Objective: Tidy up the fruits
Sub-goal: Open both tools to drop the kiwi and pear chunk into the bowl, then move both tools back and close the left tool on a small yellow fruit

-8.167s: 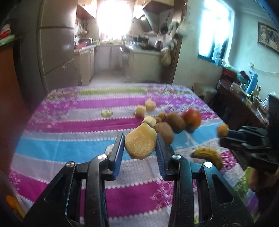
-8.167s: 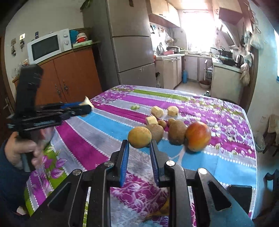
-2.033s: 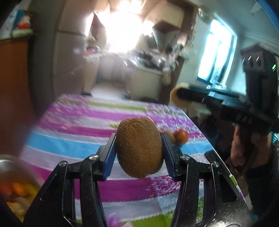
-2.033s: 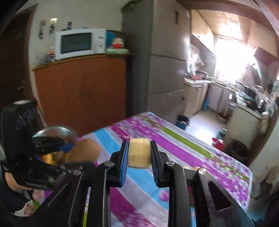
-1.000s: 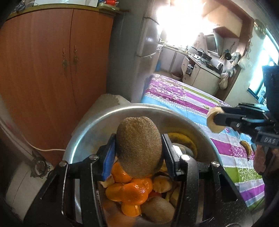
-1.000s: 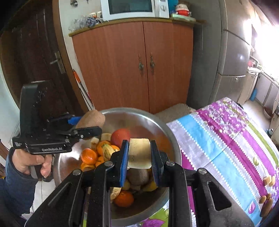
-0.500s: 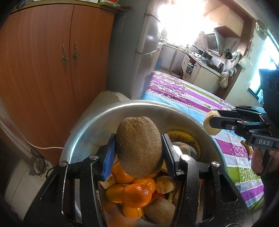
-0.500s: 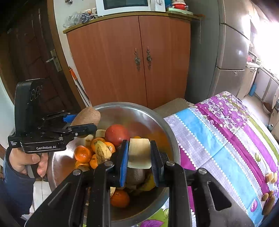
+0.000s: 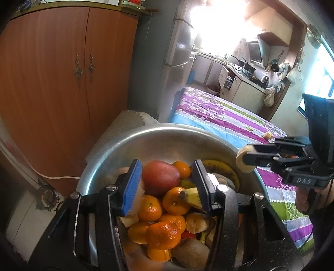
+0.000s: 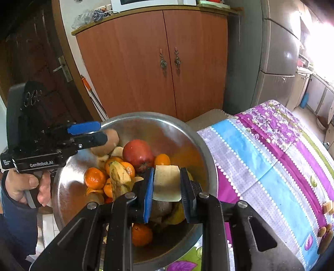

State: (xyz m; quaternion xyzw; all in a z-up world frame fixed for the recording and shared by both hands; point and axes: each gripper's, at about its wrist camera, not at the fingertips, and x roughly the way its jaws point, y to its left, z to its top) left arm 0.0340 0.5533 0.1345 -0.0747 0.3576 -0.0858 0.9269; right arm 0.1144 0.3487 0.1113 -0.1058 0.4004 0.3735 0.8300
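Steel bowl (image 10: 187,133) brims with fruit; above it, left gripper (image 9: 165,185) jaws spread empty, right gripper (image 10: 167,185) clamps what looks like a pale fruit slice (image 10: 166,183).

A wooden cupboard (image 10: 158,68) with two doors and ornate metal handles stands against the wall, a microwave (image 10: 150,3) on its top. Just beside it rises a tall grey fridge (image 10: 279,52). A dark door (image 10: 31,58) shows at the left of the right wrist view. Past the fridge, a kitchen (image 9: 240,68) with pale cabinets is washed out by strong daylight. A bright window (image 9: 321,73) sits in the right wall. The counter wears a striped cloth (image 9: 219,116) in purple, blue and green.
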